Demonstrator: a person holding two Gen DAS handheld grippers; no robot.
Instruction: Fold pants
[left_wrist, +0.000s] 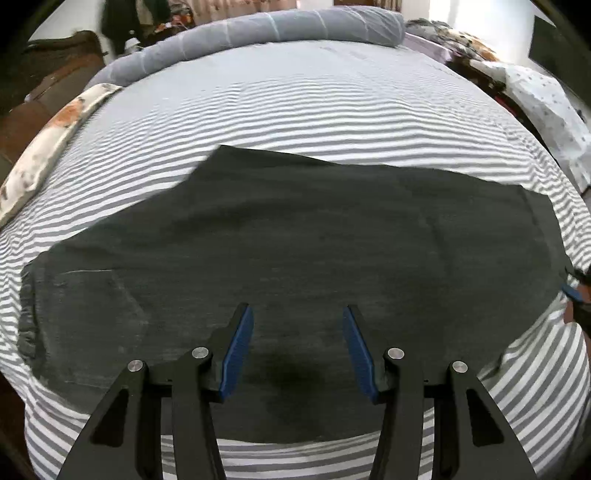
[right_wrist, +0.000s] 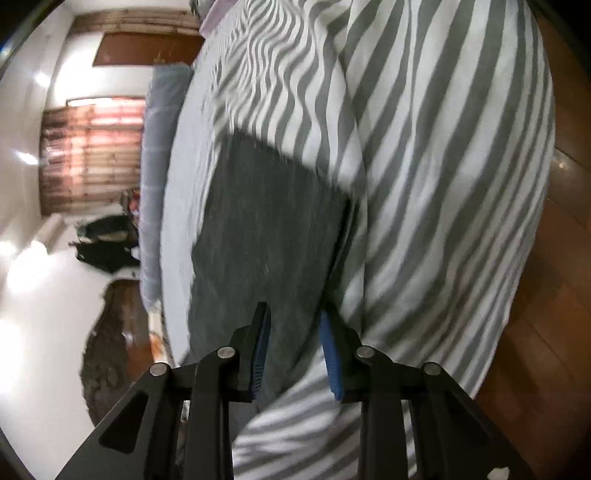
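The dark pants (left_wrist: 295, 251) lie spread flat across the striped bedsheet (left_wrist: 295, 110), waistband and pocket toward the left in the left wrist view. The left gripper (left_wrist: 298, 314) hovers above the middle of the cloth, jaws apart and holding nothing. The right gripper (right_wrist: 294, 314) sits low at one end of the pants (right_wrist: 266, 229), jaws narrowed with the fabric edge running between them; whether the pads actually pinch it is hard to tell through the blur. To fold cleanly, I would judge that each gripper should catch only the edge, lift little, and carry it over evenly so no crease forms.
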